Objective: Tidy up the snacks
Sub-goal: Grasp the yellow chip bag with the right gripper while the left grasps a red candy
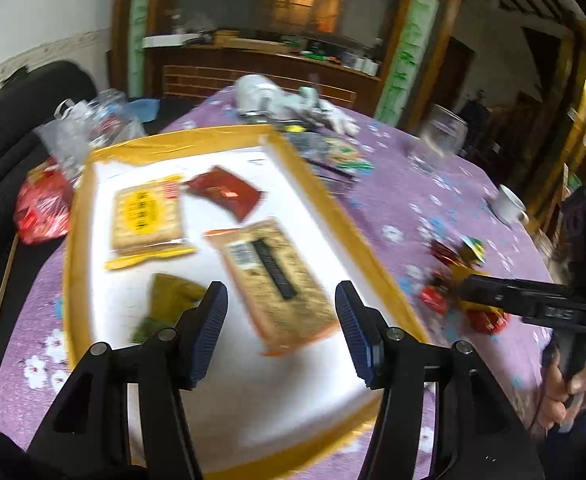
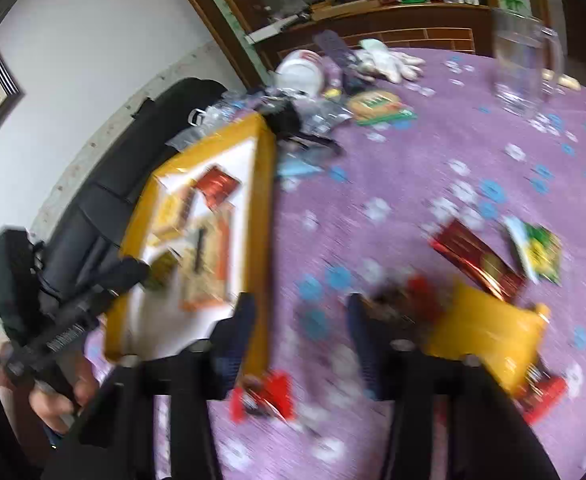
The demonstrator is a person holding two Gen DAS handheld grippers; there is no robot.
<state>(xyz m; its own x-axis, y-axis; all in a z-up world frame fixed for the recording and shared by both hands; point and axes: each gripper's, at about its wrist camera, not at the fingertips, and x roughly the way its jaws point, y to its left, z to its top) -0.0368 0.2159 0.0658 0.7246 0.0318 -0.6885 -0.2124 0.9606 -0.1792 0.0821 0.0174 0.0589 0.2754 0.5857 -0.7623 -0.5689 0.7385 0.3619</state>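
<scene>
From the left wrist, we are seeing the left tongs [image 1: 281, 332] standing apart and empty over the tray [image 1: 77, 216], which is already holding 4 packets. The loose snacks [image 1: 459, 280] are lying off to their right, nearer the right tongs [image 1: 467, 290].

From the right wrist, we are seeing the right tongs [image 2: 299, 340] apart, gripping nothing; the yellow packet [image 2: 489, 332] is lying just right of them, its long axis slanting down-right. Blur is hiding labels.

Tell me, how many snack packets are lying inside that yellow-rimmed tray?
4: a yellow cracker pack far left, a red packet at the far end, a long tan pack mid-right, a green packet near the fingers, partly hidden.
</scene>
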